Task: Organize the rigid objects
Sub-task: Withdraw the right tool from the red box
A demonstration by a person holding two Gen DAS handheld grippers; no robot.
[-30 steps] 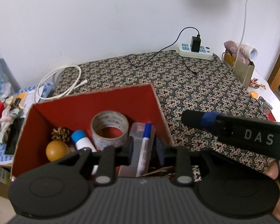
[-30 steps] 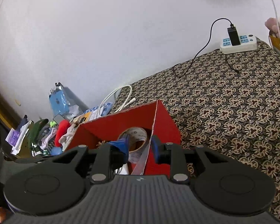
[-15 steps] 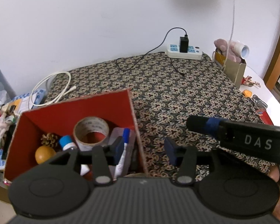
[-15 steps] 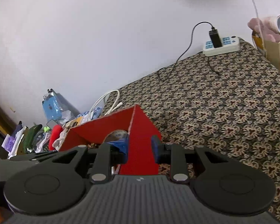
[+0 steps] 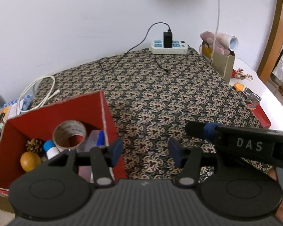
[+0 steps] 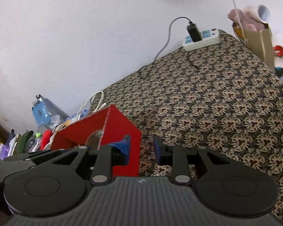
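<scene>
A red cardboard box [image 5: 52, 111] stands at the left of the patterned table. In it lie a tape roll [image 5: 69, 133], a pine cone [image 5: 33, 145], an orange ball [image 5: 29, 161], a blue-capped tube [image 5: 50, 149] and a blue marker [image 5: 101, 137]. My left gripper [image 5: 145, 152] is open and empty, just right of the box. My right gripper [image 6: 141, 149] is open and empty, at the red box's [image 6: 120, 126] right corner. Its side [image 5: 241, 145] shows at the right of the left wrist view.
A power strip [image 5: 168, 47] with a black charger and cable sits at the table's back edge. A white cable [image 5: 37, 88] lies behind the box. A paper bag [image 5: 222, 66] with a plush toy stands at the right. Clutter [image 6: 20, 141] lies left of the box.
Both grippers have moved right, away from the box interior. The left gripper's jaws have opened wider. The right gripper has opened slightly.
</scene>
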